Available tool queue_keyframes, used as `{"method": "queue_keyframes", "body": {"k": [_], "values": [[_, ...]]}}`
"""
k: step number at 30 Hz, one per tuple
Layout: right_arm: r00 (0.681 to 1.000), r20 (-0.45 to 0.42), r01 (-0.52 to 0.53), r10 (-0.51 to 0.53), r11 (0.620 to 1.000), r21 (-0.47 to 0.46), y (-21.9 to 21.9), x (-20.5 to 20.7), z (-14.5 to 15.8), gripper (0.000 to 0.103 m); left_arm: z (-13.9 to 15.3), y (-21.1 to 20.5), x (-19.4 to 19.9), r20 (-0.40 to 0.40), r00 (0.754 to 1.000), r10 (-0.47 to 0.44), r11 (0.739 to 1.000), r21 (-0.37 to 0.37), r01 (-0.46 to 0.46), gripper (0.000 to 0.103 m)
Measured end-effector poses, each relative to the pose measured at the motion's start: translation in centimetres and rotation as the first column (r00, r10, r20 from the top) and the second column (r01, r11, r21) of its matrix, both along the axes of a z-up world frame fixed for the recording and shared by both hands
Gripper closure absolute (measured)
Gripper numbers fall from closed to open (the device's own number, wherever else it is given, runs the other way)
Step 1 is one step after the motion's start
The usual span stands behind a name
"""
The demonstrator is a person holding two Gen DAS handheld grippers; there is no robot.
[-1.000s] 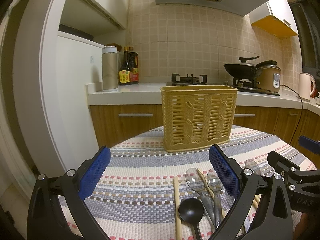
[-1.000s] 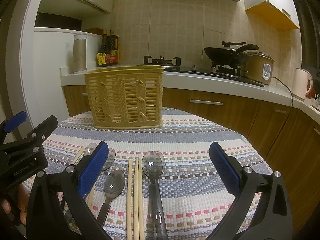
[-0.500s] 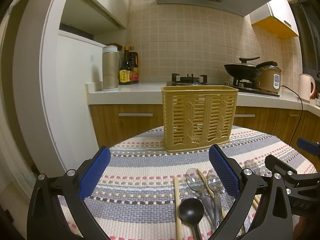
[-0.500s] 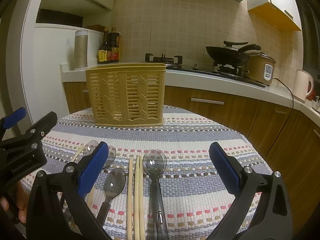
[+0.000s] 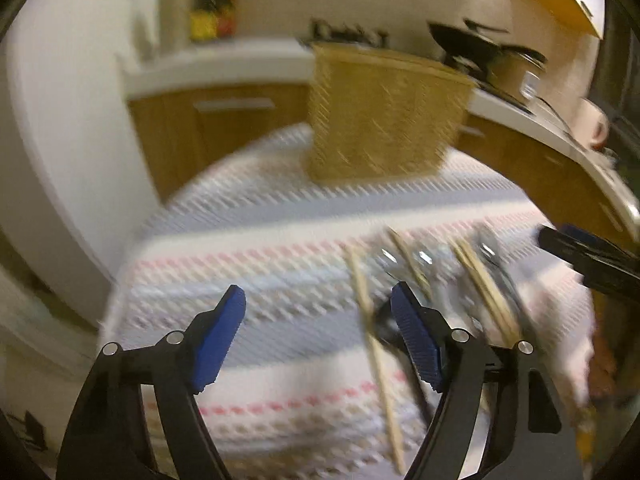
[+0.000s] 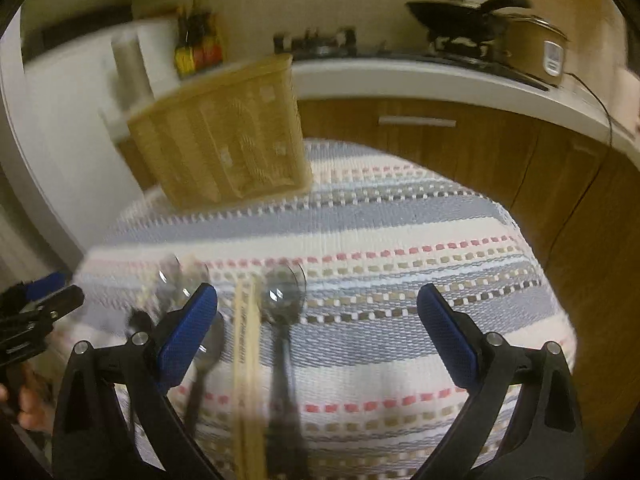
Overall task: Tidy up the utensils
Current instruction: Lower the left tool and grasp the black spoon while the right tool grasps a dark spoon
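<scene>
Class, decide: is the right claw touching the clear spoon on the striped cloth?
Apart. The right wrist view shows the right claw open, with the clear spoon lying between its fingers, striped cloth visible on both sides.

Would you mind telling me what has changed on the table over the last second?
Both cameras have tipped down toward the utensils, blurring the views. The left tongs and right tongs stay open and empty. The basket, chopsticks and spoons remain on the striped cloth.

Right gripper with jaws apart above chopsticks and a spoon; basket upper left.
</scene>
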State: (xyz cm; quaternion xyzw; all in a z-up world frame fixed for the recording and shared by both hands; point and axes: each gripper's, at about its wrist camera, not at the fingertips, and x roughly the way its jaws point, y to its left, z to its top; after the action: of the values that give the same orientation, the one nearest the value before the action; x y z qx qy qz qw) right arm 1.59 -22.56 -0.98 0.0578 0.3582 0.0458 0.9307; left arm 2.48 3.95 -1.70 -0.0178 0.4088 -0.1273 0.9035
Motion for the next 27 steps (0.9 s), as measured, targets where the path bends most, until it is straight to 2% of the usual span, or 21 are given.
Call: {"method": "queue_keyframes", "body": {"k": [3, 6, 8, 10, 13, 17, 25, 27], "values": [[0.992, -0.096, -0.078, 0.079, 0.997, 0.02, 0.2, 1.2, -0.6, 0.025, -0.3, -1.2, 0.2, -0.057, 0.995, -0.085, 0.996, -0.031, 0.083, 0.034], [0.982, -0.169, -0.095, 0.09, 0.995, -0.024, 0.6, 1.9, -1.1, 0.029, -1.2, -2.7, 0.6, -0.103, 0.987, -0.124, 0.992, -0.017, 0.123, 0.035], [0.975, -0.2, -0.104, 0.093, 0.993, -0.047, 0.5, 2.0, -1.1, 0.03, -2.1, -3.8, 0.9, -0.154, 0.977, -0.151, 0.988, 0.006, 0.154, 0.038], [0.968, -0.225, -0.125, 0.107, 0.99, -0.066, 0.6, 2.0, -1.1, 0.033, -3.1, -4.9, 1.1, -0.197, 0.969, -0.151, 0.985, 0.056, 0.165, 0.048], [0.962, -0.243, -0.154, 0.124, 0.982, -0.106, 1.1, 1.9, -0.9, 0.033, -3.8, -5.5, 1.3, -0.227, 0.964, -0.138, 0.979, 0.115, 0.167, 0.05], [0.959, -0.238, -0.187, 0.152, 0.974, -0.131, 1.9, 2.0, -1.1, 0.033, -4.0, -5.8, 1.7, -0.25, 0.958, -0.141, 0.976, 0.128, 0.178, 0.051], [0.949, -0.261, -0.209, 0.175, 0.972, -0.107, 2.0, 2.9, -1.0, 0.033, -4.7, -7.5, 2.5, -0.283, 0.946, -0.16, 0.953, 0.206, 0.223, 0.052], [0.946, -0.269, -0.215, 0.183, 0.972, -0.094, 1.8, 3.1, -0.9, 0.033, -4.6, -7.6, 2.8, -0.287, 0.945, -0.158, 0.955, 0.201, 0.22, 0.054]]}}
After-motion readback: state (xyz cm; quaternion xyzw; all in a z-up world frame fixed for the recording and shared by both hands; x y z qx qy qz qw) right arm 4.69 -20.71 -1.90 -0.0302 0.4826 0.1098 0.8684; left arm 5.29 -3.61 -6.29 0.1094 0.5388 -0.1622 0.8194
